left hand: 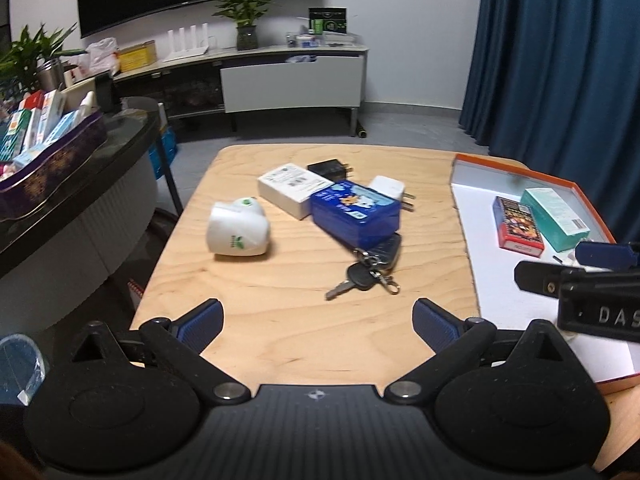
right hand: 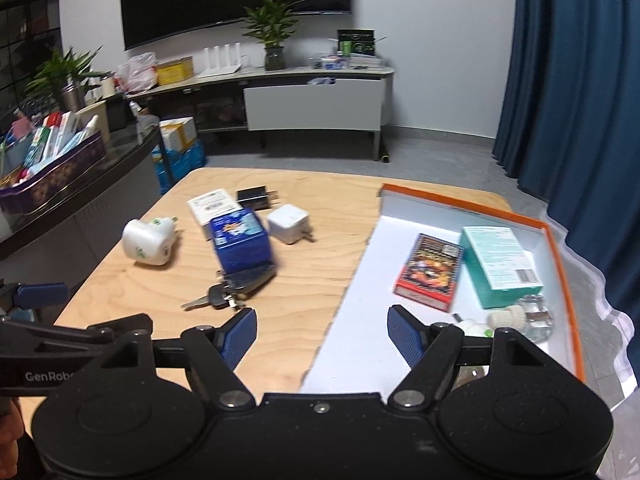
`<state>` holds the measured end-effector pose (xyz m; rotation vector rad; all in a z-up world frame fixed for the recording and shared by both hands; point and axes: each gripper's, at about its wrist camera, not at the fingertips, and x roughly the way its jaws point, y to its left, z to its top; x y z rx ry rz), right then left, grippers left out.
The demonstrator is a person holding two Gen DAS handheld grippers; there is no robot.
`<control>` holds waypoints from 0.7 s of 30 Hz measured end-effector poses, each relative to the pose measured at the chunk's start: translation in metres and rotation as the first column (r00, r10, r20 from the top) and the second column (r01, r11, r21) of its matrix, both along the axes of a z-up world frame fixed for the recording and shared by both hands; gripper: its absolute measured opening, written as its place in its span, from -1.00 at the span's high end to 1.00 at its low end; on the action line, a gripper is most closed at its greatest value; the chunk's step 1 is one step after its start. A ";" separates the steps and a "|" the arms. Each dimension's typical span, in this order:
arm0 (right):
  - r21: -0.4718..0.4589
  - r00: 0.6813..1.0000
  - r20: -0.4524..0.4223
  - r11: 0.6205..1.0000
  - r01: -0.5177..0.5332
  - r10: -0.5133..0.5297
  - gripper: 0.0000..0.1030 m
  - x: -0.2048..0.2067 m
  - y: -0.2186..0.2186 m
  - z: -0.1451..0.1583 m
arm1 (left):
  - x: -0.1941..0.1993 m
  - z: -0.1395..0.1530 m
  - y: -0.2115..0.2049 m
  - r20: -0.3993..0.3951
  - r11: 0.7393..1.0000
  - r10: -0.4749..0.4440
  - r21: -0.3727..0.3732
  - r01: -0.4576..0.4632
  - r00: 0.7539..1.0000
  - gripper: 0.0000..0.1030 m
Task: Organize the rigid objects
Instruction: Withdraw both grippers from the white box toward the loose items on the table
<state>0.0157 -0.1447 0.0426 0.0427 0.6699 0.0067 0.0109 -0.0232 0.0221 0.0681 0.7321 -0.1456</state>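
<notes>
On the wooden table (left hand: 280, 340) lie a white round plug adaptor (left hand: 238, 228), a white box (left hand: 290, 188), a black charger (left hand: 328, 169), a blue box (left hand: 356, 212), a white charger (left hand: 388, 189) and a bunch of keys (left hand: 368, 268). To the right stands an orange-rimmed tray (right hand: 360, 340) holding a red card box (right hand: 430, 276), a teal box (right hand: 500, 264) and a small clear bottle (right hand: 520, 314). My left gripper (left hand: 318, 320) is open over the table's near edge, short of the keys. My right gripper (right hand: 322, 332) is open over the tray's left rim, with nothing between its fingers.
A purple tin (left hand: 48, 160) full of small boxes sits on a dark counter at the left. A TV stand (left hand: 292, 80) with plants lines the far wall. A blue curtain (left hand: 560, 60) hangs close behind the tray on the right.
</notes>
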 end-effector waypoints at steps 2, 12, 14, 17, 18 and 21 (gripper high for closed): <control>-0.009 1.000 -0.002 1.000 -0.015 0.015 -0.66 0.001 0.008 -0.001 | 0.000 0.000 0.005 0.000 1.000 0.009 -0.005 -0.009 1.000 -1.00; -0.032 0.998 -0.013 0.997 -0.069 0.069 -0.66 0.010 0.031 -0.009 | 0.005 -0.010 0.025 -0.012 0.998 0.053 -0.024 -0.053 0.999 -1.00; -0.030 0.997 -0.013 0.996 -0.079 0.079 -0.66 0.012 0.033 -0.012 | 0.007 -0.013 0.030 -0.014 0.998 0.062 -0.027 -0.063 0.998 -1.00; -0.025 0.996 -0.017 0.996 -0.090 0.089 -0.66 0.016 0.035 -0.016 | 0.014 -0.018 0.037 -0.017 0.997 0.078 -0.026 -0.079 0.997 -1.00; -0.023 0.996 -0.017 0.996 -0.092 0.091 -0.66 0.017 0.036 -0.017 | 0.018 -0.020 0.039 -0.019 0.996 0.083 -0.025 -0.084 0.996 -1.00; -0.015 0.995 -0.015 0.995 -0.095 0.095 -0.66 0.022 0.036 -0.019 | 0.031 -0.023 0.044 -0.018 0.996 0.088 -0.025 -0.088 0.996 -1.00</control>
